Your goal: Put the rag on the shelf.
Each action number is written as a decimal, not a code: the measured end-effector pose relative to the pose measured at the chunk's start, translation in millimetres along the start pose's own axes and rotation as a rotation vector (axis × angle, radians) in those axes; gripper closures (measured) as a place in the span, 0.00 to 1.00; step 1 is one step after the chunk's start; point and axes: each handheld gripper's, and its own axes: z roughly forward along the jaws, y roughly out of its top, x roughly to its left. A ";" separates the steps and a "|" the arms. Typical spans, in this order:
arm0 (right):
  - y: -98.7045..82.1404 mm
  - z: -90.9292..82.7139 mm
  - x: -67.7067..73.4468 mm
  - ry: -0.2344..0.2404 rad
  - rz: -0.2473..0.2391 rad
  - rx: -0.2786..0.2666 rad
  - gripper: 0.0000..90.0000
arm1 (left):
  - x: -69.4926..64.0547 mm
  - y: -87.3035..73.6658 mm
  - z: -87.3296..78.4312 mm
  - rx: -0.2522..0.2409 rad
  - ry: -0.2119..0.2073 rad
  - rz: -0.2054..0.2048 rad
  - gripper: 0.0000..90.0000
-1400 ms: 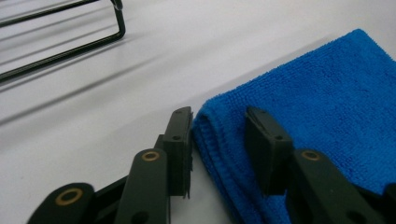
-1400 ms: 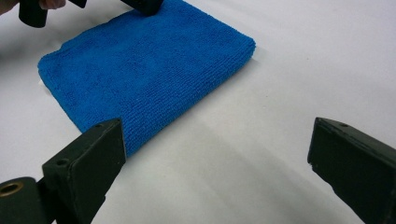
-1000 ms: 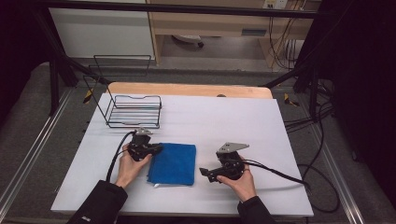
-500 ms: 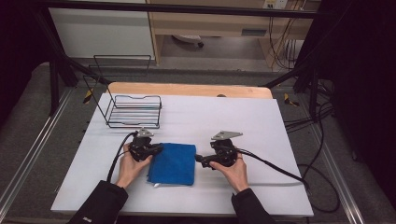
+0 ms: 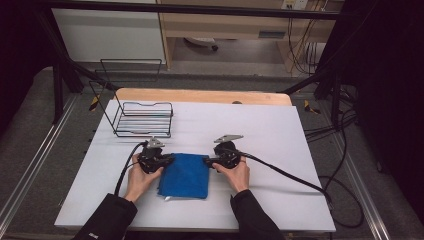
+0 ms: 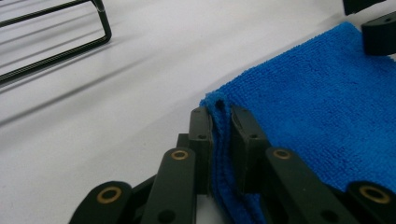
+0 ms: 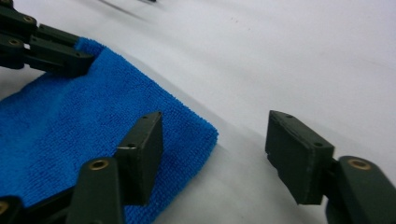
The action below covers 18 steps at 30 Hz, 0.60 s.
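A folded blue cloth [image 5: 185,175] lies flat on the white table [image 5: 280,130] between my two hands. My left gripper [image 5: 167,160] is shut on the cloth's far left corner; a fold of the cloth [image 6: 322,102] stands pinched between its pads [image 6: 201,135]. My right gripper [image 5: 207,161] sits at the far right corner. Its jaws have just been closing. They stand apart, one over the cloth [image 7: 70,130] and one on bare table, with the corner between them and no pad pressing on it.
A black wire basket [image 5: 142,119] stands on the table behind the left hand. A wooden board [image 5: 200,95] runs along the table's far edge. Each gripper trails a black cable [image 5: 285,172] across the table. Metal frame rails flank both sides.
My right hand has moved left across the table to the cloth's right corner, and its jaws have narrowed. The left gripper and the cloth have stayed put.
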 end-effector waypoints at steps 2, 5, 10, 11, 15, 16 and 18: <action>-0.2 1.0 0.7 0.005 0.004 -0.001 0.51 | 0.5 0.0 0.0 0.000 -0.003 -0.001 0.88; -2.3 3.5 1.1 0.009 0.008 0.023 0.60 | 0.7 0.0 0.0 0.000 -0.005 0.000 0.88; -4.0 4.4 2.9 0.028 0.014 0.031 0.68 | 0.8 0.0 0.0 0.000 -0.006 0.002 0.88; -4.8 4.4 4.1 0.034 0.022 0.032 0.72 | 0.9 0.0 0.1 0.000 -0.007 0.001 0.88; -5.8 4.4 5.7 0.030 0.041 0.029 0.75 | 0.8 -0.1 0.1 -0.002 -0.007 0.005 0.88; -6.1 4.5 5.8 0.026 0.044 0.027 0.75 | 0.8 -0.2 0.1 -0.002 -0.006 0.005 0.88; -6.3 4.5 6.5 0.020 0.059 0.028 0.77 | 1.3 -0.3 0.1 -0.002 -0.010 0.004 0.88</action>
